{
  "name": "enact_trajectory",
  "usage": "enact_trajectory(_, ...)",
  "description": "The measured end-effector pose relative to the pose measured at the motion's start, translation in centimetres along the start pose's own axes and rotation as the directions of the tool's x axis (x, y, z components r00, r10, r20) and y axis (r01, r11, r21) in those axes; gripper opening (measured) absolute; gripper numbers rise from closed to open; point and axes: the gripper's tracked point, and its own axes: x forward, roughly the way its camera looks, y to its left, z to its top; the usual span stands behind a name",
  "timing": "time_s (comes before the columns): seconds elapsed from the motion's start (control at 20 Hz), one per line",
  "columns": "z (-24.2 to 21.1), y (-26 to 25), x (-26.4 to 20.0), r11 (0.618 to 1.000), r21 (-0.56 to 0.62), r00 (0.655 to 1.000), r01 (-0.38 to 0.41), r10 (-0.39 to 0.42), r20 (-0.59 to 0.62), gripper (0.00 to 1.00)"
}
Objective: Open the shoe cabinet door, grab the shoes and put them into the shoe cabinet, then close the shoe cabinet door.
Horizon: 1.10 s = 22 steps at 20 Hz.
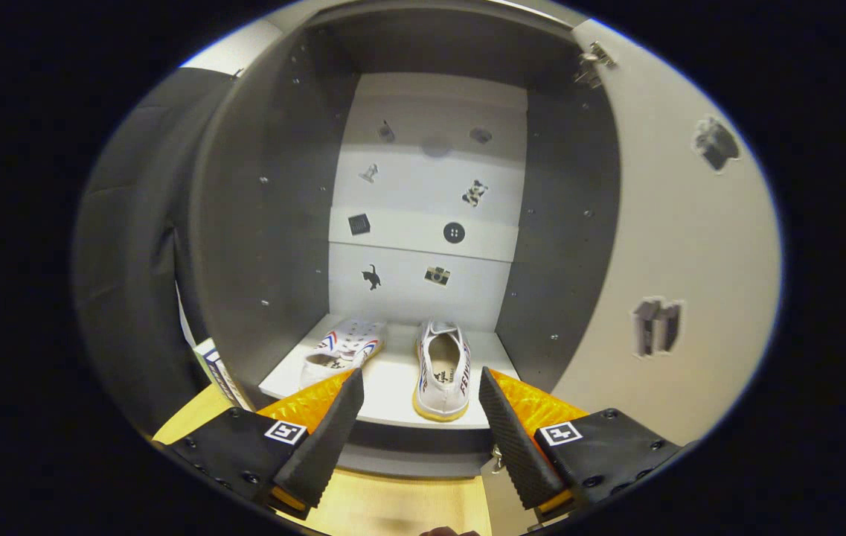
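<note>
While the shoe cabinet [274,223] stands with its door [661,246] swung open to the right, 2 shoes lie on its bottom shelf [393,383]. The left shoe [341,353] is turned a little sideways, and the right shoe [443,368] shows its heel to the front. The gripper [420,394] has its 2 fingers spread wide and holds nothing, just before the shelf. On the back wall I count 8 small stickers [372,278].

Non-task items: small stickers on the panel beyond the fingers, incl. cat sticker [371,278], camera sticker [437,275], round button sticker [454,232], square dark sticker [359,224]. Two more stickers [657,324] off to the right. Wood floor [393,506] under the fingers.
</note>
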Motion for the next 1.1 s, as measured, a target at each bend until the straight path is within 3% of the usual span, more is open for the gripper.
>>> enact_trajectory(0.25,-1.2,2.1,-8.3,0.999,0.001,0.996,-0.032,0.032,0.083,0.98)
enact_trajectory(0.4,-2.2,4.5,-13.9,0.994,0.053,0.986,-0.098,0.089,0.141,0.98)
enact_trajectory(0.5,-3.1,5.2,-17.3,0.994,0.01,0.974,-0.112,0.108,0.199,0.98)
enact_trajectory(0.6,-5.8,5.9,-20.1,0.99,-0.025,0.971,-0.139,0.141,0.195,0.98)
enact_trajectory(0.7,-8.7,5.8,-22.6,0.985,0.015,0.975,-0.17,0.166,0.147,0.98)
enact_trajectory(0.95,-10.9,0.7,-26.6,0.99,0.069,0.986,-0.125,0.116,0.12,0.97)
enact_trajectory(1.1,-10.8,-4.2,-28.9,0.989,0.134,0.991,-0.06,0.043,0.124,0.97)
